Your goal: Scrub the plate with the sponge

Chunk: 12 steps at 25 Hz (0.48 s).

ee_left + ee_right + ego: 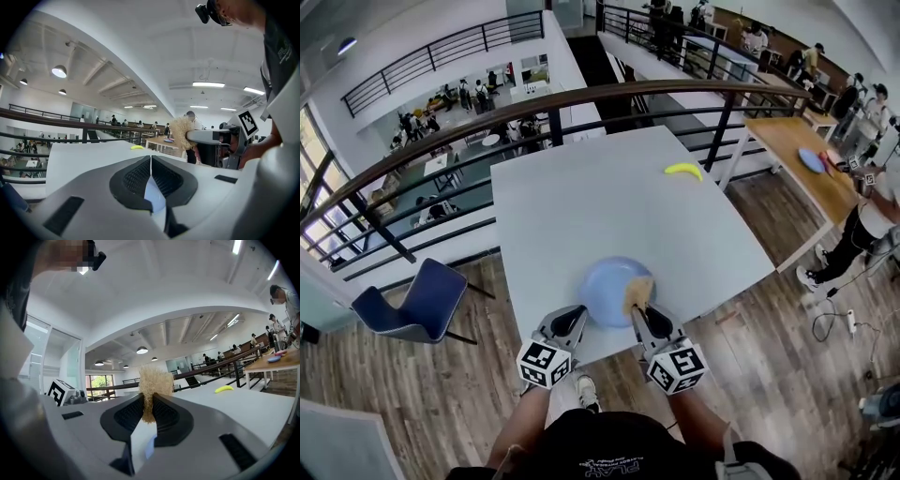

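A light-blue plate [605,286] lies near the front edge of the white table [581,197]. My left gripper [577,313] sits at the plate's left rim. Its jaws [151,159] are shut, with a pale-blue sliver of the plate [153,194] showing between the pads. My right gripper [639,309] is shut on a tan fibrous sponge [639,291] over the plate's right side. The sponge [150,380] sticks up out of the closed pads in the right gripper view. In the left gripper view the sponge [180,131] and the right gripper [206,137] show to the right.
A yellow banana [682,170] lies at the table's far right. A blue chair [412,300] stands to the left on the wood floor. A dark railing [534,103] runs behind the table. A wooden table [797,150] and a person [872,216] are at the right.
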Available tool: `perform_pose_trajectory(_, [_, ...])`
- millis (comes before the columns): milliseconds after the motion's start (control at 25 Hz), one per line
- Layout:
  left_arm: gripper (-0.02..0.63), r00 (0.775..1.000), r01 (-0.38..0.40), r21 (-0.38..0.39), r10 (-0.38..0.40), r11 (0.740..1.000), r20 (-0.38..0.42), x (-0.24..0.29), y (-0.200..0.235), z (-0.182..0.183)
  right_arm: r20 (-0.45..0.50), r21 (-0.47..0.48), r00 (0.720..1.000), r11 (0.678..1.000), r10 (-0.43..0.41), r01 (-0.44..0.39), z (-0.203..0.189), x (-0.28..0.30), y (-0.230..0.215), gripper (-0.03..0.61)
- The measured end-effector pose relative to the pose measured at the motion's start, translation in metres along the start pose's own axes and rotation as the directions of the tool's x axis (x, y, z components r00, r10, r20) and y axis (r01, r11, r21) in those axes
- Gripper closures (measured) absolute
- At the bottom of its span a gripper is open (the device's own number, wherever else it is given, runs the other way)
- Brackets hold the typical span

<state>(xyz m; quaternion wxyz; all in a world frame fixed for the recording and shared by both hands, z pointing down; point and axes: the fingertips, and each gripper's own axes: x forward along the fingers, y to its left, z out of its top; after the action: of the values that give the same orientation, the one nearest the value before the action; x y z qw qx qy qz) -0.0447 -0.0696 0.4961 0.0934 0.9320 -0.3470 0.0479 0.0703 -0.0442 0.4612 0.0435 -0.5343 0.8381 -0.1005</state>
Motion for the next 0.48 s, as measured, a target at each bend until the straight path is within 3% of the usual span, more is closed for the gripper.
perform_pose_trajectory(480, [0.592,0.999,0.036,-0.023,-0.035,0.999,0.021,0.019,0.060,0.019,-0.005,-0.016,1.000,1.000,-0.024,0.024,0.011,0.065,0.013,0.515])
